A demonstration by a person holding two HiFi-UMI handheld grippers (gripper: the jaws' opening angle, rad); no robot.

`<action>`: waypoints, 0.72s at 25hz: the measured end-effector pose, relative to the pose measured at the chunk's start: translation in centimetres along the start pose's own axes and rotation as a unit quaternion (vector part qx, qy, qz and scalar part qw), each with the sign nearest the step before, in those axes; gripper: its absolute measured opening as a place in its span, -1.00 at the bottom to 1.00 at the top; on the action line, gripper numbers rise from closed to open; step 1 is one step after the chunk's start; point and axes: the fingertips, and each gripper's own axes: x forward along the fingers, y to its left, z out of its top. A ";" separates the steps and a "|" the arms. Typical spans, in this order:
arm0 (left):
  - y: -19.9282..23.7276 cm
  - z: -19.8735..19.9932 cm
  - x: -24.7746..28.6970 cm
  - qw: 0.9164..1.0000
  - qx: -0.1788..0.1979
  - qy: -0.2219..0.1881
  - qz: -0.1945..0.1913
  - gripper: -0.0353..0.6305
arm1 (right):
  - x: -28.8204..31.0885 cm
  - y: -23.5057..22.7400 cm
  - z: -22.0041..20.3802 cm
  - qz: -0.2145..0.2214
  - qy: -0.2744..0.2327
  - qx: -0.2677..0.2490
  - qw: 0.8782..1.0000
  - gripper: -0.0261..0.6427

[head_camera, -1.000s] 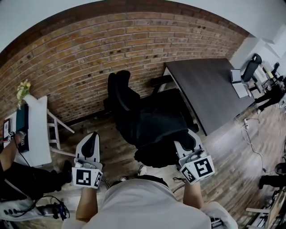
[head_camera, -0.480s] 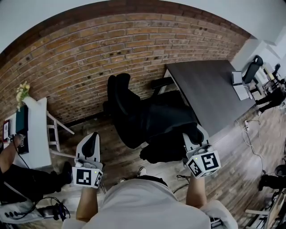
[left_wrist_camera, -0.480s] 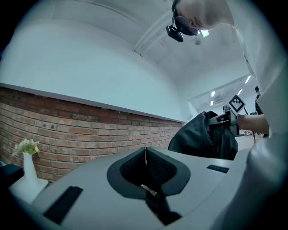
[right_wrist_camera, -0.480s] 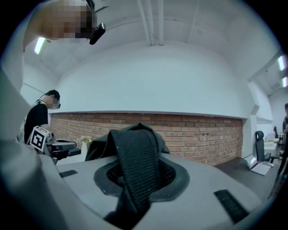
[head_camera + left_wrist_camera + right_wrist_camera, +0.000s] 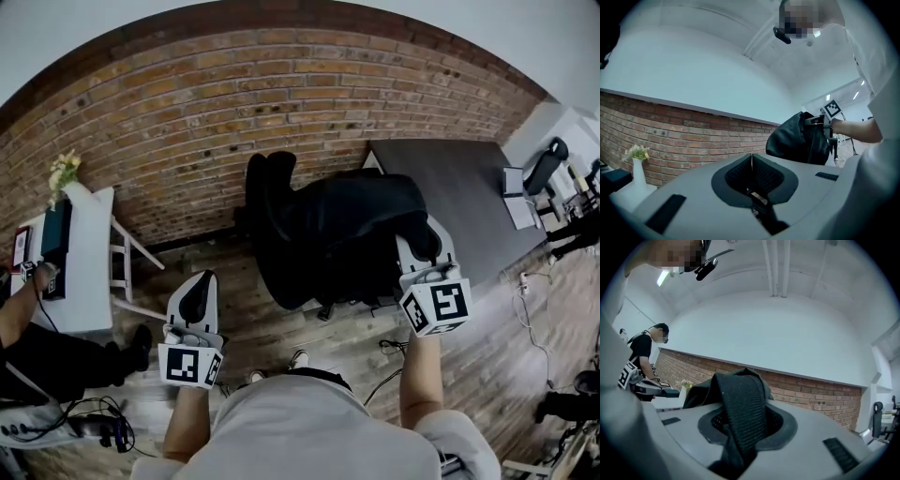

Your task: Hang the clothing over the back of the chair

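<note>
My right gripper has its grey jaws clamped on a ribbed knit band of the black glossy clothing. The band rises between the mesh-textured pads and folds over them. In the head view the garment's crumpled bulk hangs from that grip just beside the tall padded back of the black office chair, in front of the rough red brick wall. My left gripper holds nothing, its dark pads pressed together along a thin seam, well apart from the cloth.
</note>
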 end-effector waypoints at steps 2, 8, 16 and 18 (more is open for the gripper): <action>0.1 0.1 0.0 1.000 0.003 -0.002 0.002 -0.82 | 1.9 0.4 0.5 0.008 -0.009 -0.002 1.000 -0.58; 0.3 0.3 -0.7 1.000 0.005 0.001 0.017 -0.82 | 8.0 2.5 2.9 0.045 -0.038 -0.014 0.998 -0.58; 1.7 -0.1 -2.5 0.998 0.004 0.012 0.054 -0.82 | 15.9 7.0 4.8 0.107 -0.054 -0.016 0.993 -0.57; 1.9 -0.2 -2.8 0.998 0.004 0.015 0.062 -0.82 | 17.2 8.1 5.0 0.119 -0.053 -0.013 0.991 -0.57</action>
